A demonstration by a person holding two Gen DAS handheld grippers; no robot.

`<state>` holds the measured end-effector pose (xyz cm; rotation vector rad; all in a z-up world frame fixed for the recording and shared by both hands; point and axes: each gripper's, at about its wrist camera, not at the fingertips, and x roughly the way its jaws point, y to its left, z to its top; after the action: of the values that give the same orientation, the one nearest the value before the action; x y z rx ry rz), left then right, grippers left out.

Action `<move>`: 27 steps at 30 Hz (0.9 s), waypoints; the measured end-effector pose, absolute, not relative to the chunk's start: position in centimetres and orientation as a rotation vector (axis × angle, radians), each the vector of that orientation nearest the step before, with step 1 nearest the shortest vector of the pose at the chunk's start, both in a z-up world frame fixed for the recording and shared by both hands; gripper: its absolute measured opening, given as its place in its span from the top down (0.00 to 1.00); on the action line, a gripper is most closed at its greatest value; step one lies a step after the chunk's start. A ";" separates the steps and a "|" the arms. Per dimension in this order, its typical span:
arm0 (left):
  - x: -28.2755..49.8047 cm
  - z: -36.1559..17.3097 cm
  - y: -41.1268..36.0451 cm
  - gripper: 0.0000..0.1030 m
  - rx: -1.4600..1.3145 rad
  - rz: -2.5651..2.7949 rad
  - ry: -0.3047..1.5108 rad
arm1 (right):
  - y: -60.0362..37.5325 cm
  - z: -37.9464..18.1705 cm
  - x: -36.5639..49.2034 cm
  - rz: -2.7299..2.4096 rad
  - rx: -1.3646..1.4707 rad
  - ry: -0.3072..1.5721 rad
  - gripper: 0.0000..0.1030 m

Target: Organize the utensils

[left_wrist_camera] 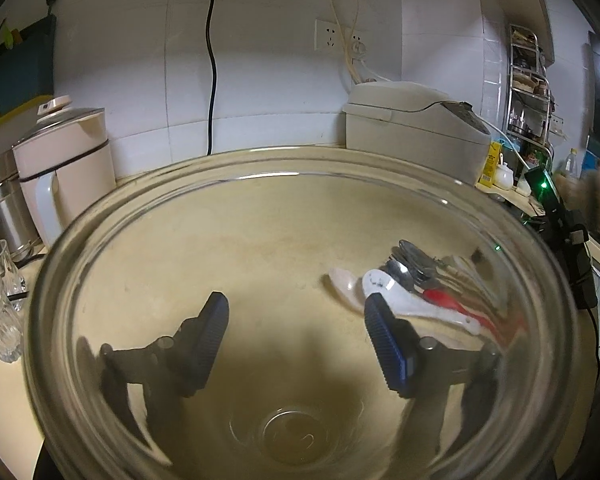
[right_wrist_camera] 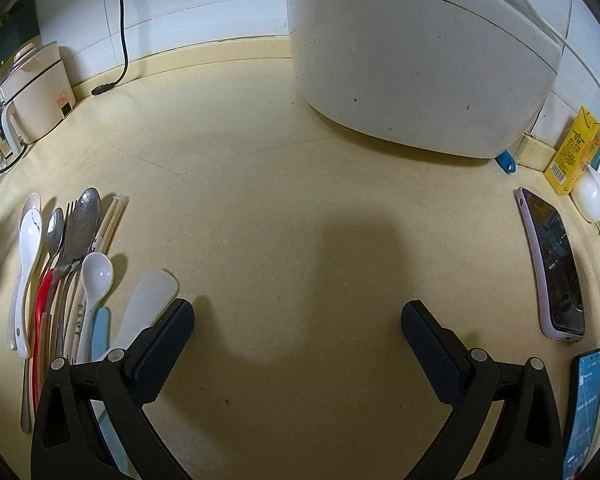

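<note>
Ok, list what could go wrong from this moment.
1. The glass bowl fills the left tool's view, with its open fingers seen through the glass; how it is held is unclear, so it might slip.
2. The spoons and chopsticks lie packed side by side; the open right tool could nudge neighbours.
3. The phone lies near its right side.

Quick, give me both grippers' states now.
Left gripper: open, holding nothing, seen through the glass bowl.
Right gripper: open, empty.

Right gripper (right_wrist_camera: 298, 334) hovers over the counter (right_wrist_camera: 280, 184), jaws spread, utensils (right_wrist_camera: 66, 264) left.
</note>
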<state>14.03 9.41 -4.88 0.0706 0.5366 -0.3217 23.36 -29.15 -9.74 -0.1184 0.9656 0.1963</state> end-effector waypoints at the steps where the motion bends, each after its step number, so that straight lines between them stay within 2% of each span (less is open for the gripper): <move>1: 14.0 -4.8 9.5 0.25 0.065 -0.324 0.531 | -29.2 -9.8 23.4 0.196 -0.118 0.966 0.00; 27: 13.9 -5.0 9.6 0.25 0.093 -0.346 0.536 | -29.1 -9.9 23.3 0.196 -0.119 0.964 0.00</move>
<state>13.91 9.60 -4.99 0.0931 0.5357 -0.3460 23.30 -29.13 -9.92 -0.1187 0.9641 0.1962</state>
